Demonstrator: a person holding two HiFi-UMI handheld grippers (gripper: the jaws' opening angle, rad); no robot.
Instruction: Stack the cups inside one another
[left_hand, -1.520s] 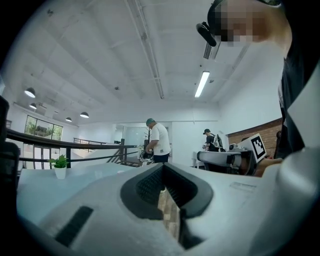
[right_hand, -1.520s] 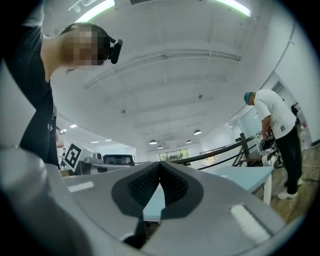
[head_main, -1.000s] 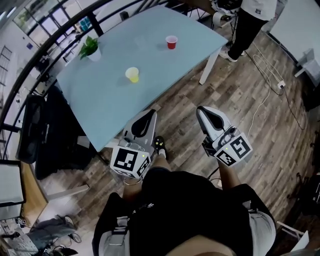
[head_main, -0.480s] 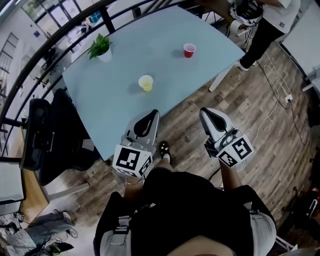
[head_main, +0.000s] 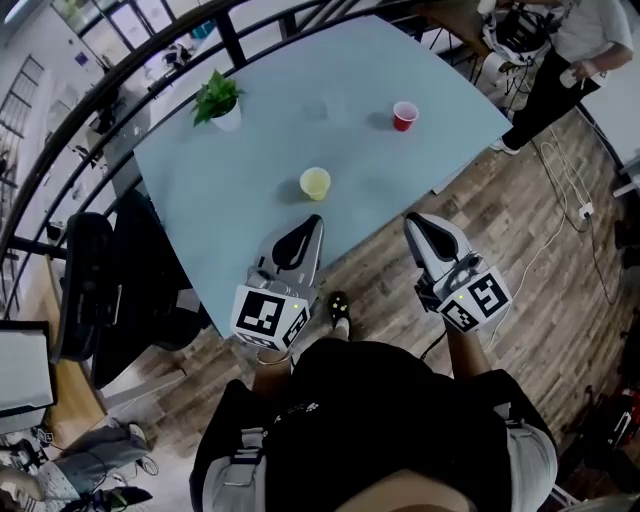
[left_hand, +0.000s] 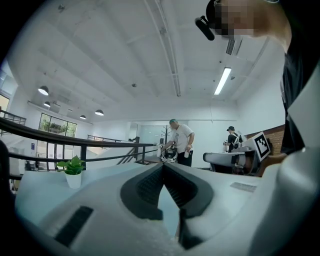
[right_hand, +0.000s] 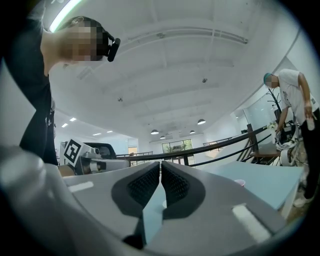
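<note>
A yellow cup (head_main: 315, 183) stands upright on the light blue table (head_main: 230, 190), near its front edge. A red cup (head_main: 404, 115) stands farther back to the right and shows as a small rim (right_hand: 240, 183) in the right gripper view. My left gripper (head_main: 307, 226) hangs over the table's front edge, just short of the yellow cup, its jaws shut with nothing in them (left_hand: 163, 165). My right gripper (head_main: 412, 222) is off the table's edge over the floor, also shut and empty (right_hand: 160, 164).
A small potted plant (head_main: 221, 101) stands at the table's back left. A black railing (head_main: 120, 70) runs behind the table. A person (head_main: 560, 50) stands at the far right by cables on the wooden floor (head_main: 540, 250). A dark chair (head_main: 85, 285) sits left of the table.
The table and both cups have come closer and shifted right in the head view. Both grippers moved forward toward the table edge, still shut.
</note>
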